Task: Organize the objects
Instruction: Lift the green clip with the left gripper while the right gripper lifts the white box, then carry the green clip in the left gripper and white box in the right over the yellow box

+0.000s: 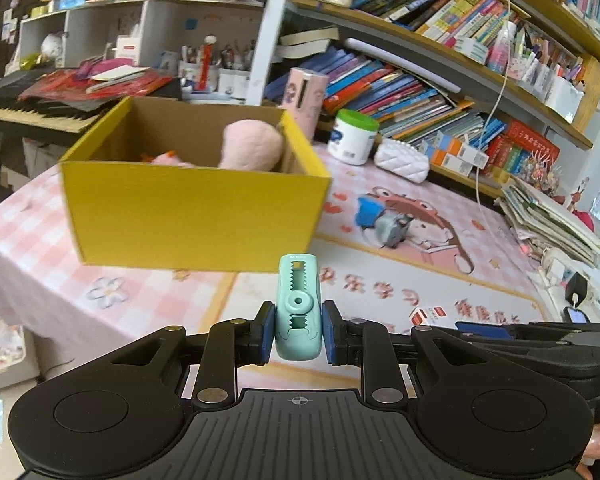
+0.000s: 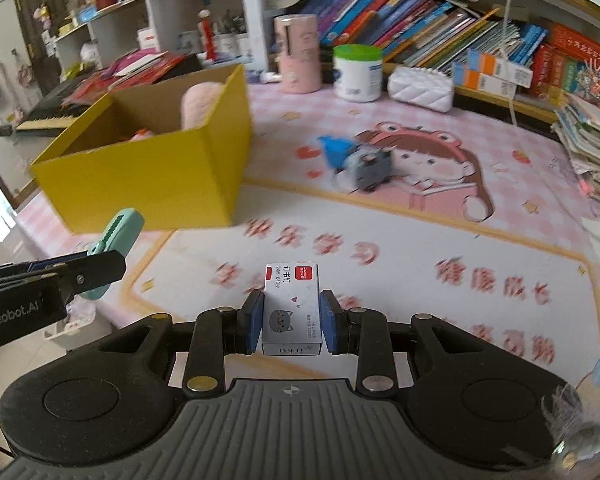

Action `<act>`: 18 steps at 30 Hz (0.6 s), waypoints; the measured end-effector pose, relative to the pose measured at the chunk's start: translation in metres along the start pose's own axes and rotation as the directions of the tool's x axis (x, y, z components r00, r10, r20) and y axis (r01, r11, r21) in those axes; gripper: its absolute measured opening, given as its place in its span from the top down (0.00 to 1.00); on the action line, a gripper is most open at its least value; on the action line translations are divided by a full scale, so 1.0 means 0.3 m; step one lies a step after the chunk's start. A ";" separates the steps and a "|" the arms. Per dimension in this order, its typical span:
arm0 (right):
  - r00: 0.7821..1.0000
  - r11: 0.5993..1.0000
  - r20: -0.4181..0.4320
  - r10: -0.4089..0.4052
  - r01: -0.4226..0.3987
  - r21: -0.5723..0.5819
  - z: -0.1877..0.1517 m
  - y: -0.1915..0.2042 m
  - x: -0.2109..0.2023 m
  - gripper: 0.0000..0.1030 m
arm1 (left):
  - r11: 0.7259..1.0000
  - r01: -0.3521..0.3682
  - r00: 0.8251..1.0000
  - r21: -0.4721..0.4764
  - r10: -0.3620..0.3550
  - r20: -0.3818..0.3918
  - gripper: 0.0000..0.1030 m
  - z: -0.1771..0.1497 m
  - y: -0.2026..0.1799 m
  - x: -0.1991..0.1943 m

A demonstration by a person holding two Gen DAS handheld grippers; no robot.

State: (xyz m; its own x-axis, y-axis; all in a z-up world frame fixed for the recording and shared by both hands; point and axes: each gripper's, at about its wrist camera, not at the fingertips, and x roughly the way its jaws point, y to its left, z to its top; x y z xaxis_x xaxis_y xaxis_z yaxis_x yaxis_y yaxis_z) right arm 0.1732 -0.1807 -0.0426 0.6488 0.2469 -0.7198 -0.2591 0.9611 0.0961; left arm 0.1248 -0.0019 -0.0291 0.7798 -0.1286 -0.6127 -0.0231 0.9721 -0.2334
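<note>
Clearance, reckoned from the yellow box (image 1: 192, 216): top open to me, though a pink plush (image 1: 252, 144) fills its far right corner. Right of the box, a bare strip of mat (image 2: 380, 240), then a blue-grey toy (image 2: 360, 160). Behind it, a pink canister (image 2: 300, 56) and white tub (image 2: 358, 74) block the way.

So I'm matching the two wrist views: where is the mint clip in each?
Left wrist: the mint clip sits bottom centre, clamped in the left gripper.
Right wrist: the clip is at the left edge, sticking out of the left gripper.
Shared landmark: the yellow box, beyond the clip in both.
</note>
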 end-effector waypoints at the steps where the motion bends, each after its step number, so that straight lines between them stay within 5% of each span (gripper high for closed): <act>1: 1.000 1.000 -0.002 0.003 -0.003 0.000 -0.011 0.022 -0.005 0.73 | 1.000 -0.002 1.000 0.001 0.002 0.001 0.78 -0.006 0.017 -0.017; 18: 0.997 0.997 -0.014 0.076 -0.077 -0.031 -0.128 0.347 -0.056 0.73 | 0.997 -0.071 0.996 -0.009 0.071 0.048 0.78 -0.096 0.250 -0.256</act>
State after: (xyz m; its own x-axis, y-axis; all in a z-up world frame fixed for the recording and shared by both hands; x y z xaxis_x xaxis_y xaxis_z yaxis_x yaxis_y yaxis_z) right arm 0.1079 -0.0894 -0.0468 0.6173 0.3177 -0.7197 -0.3303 0.9350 0.1295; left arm 0.0452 0.0753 -0.0212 0.8051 -0.0499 -0.5910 -0.0839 0.9769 -0.1967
